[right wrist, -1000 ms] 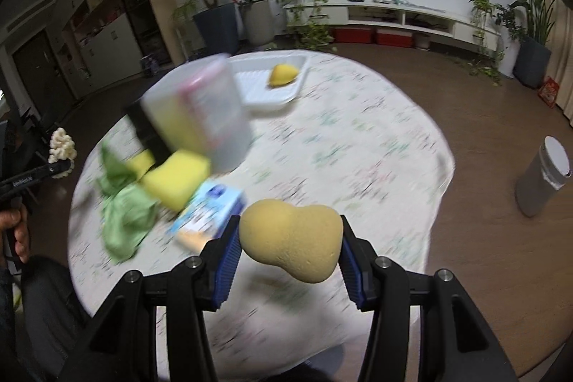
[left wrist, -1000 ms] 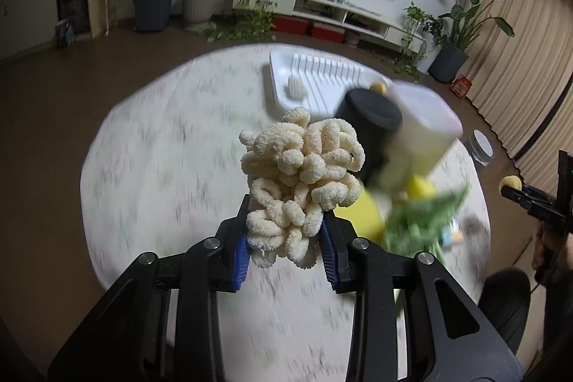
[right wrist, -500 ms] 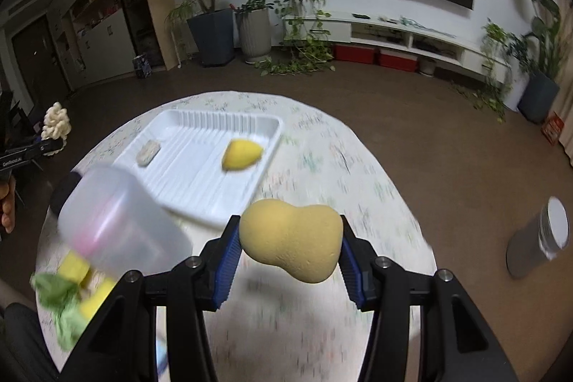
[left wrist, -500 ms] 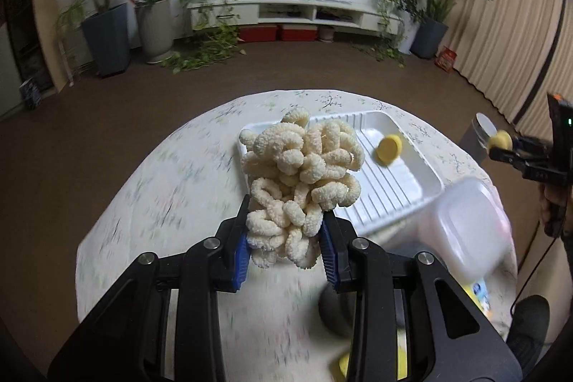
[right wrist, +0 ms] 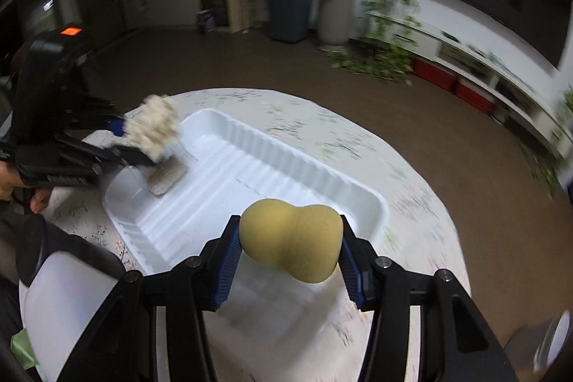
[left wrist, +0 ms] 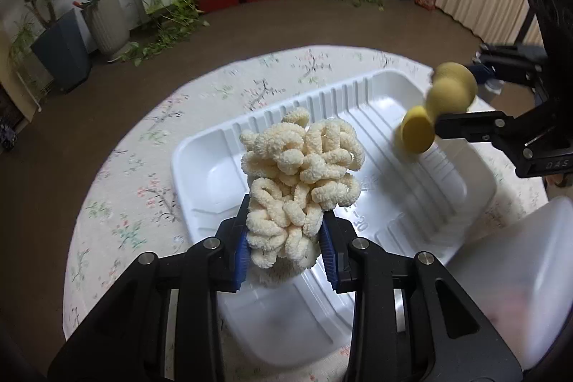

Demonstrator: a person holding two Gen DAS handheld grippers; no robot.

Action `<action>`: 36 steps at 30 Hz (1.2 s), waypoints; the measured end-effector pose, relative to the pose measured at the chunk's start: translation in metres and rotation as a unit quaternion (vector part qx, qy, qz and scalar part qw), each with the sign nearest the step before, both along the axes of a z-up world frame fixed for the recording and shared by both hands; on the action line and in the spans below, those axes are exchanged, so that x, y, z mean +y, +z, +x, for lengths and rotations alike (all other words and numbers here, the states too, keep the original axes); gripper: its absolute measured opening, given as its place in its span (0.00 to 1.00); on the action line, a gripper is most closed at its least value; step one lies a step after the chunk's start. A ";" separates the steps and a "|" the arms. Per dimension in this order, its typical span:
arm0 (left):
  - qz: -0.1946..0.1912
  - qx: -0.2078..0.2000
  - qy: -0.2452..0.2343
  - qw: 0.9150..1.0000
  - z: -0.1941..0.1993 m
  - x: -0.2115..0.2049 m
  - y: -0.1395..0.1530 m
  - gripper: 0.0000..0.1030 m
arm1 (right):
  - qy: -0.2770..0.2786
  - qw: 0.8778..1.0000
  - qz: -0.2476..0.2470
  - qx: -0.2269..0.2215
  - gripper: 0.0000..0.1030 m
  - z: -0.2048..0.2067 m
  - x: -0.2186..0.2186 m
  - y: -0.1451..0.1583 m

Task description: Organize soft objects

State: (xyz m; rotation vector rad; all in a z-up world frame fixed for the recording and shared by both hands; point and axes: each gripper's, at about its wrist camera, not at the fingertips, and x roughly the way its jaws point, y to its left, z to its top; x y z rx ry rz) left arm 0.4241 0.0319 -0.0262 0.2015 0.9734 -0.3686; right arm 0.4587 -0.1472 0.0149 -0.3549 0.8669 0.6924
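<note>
Round bench (left wrist: 118,203) with a floral cloth, carrying a white ribbed tray (left wrist: 412,199) near its middle. Translucent plastic container (right wrist: 68,306) beside the tray's near end. Left gripper (left wrist: 284,244) clenched on a cream looped chenille pad (left wrist: 301,181), held over the tray. Right gripper (right wrist: 290,260) clenched on a peanut-shaped yellow sponge (right wrist: 290,242), held over the tray's opposite end. Already in the tray: a round yellow sponge (left wrist: 415,133) and a flat grey-beige pad (right wrist: 166,178). Judged progress: about midway; both carried items not yet set down, and a green cloth (right wrist: 21,348) lies outside.
</note>
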 end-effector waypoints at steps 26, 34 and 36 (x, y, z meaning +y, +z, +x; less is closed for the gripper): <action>-0.017 0.019 0.007 1.000 0.014 -0.001 -0.021 0.87 | 0.034 0.997 -0.062 0.013 0.76 0.029 0.034 -0.047; -0.032 -0.007 0.029 0.999 0.002 0.016 -0.005 1.00 | 0.020 0.999 -0.032 -0.003 0.93 0.026 0.022 -0.025; -0.034 -0.016 0.039 0.999 0.000 0.023 0.001 1.00 | 0.014 1.000 -0.025 -0.008 1.00 0.025 0.016 -0.017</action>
